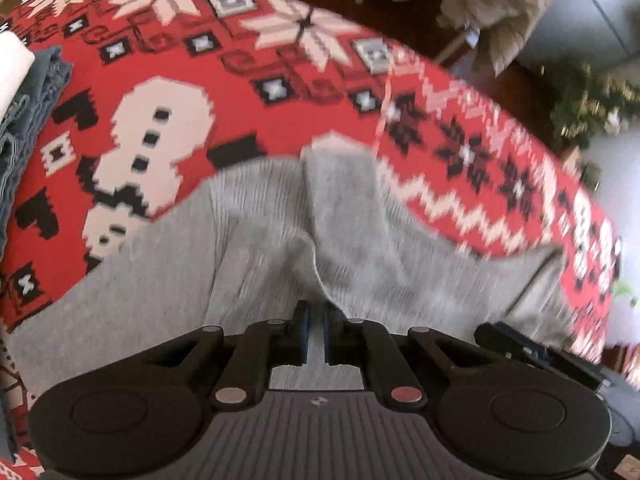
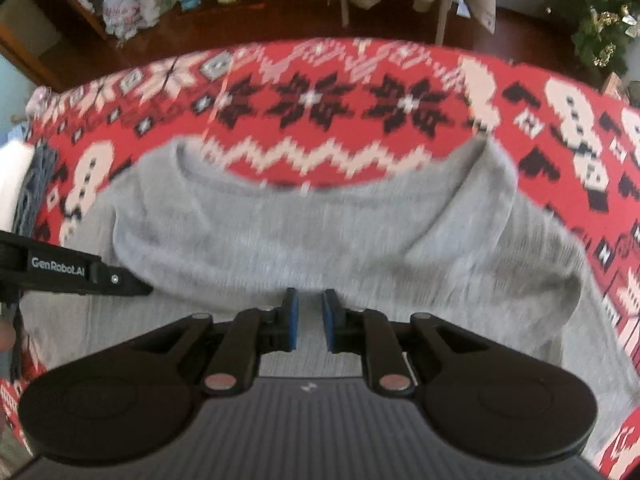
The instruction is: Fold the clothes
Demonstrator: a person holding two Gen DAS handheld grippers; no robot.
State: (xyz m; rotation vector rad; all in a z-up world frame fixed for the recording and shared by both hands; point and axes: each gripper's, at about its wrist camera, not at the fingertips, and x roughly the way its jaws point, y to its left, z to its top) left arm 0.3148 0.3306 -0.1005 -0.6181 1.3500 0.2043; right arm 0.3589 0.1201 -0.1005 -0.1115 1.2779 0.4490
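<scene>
Left gripper [image 1: 317,320]: the jaws stand nearly together, and a fold of the grey knit sweater [image 1: 256,240] rises directly out of the narrow slot between the blue pads. The fabric is pinched there. From that point a ridge of cloth runs up the centre of the left wrist view, and the rest of the garment spreads to the lower left and lower right of the frame.

Right gripper [image 2: 308,312]: the jaws stand slightly apart, with a clear gap between the blue pads [image 2: 291,320]. Grey fabric shows through the gap, below the fingertips. The pictures do not settle whether the pads grip any cloth; no fold is seen rising between them.

The grey knit sweater [image 2: 280,232] lies across the middle of the right wrist view. Its ribbed neckline curves along the upper edge of the garment, and a sleeve or shoulder section falls away to the right. The left gripper [image 2: 132,286] enters from the left edge of that frame, its tip touching the sweater.

The garment rests on a red patterned cloth [image 1: 200,92] with white snowmen, snowflakes and a zigzag band. A folded blue-grey item [image 1: 36,112] lies at the left edge of the left wrist view. A decorated green tree [image 2: 604,20] stands at the upper right of the right wrist view.
</scene>
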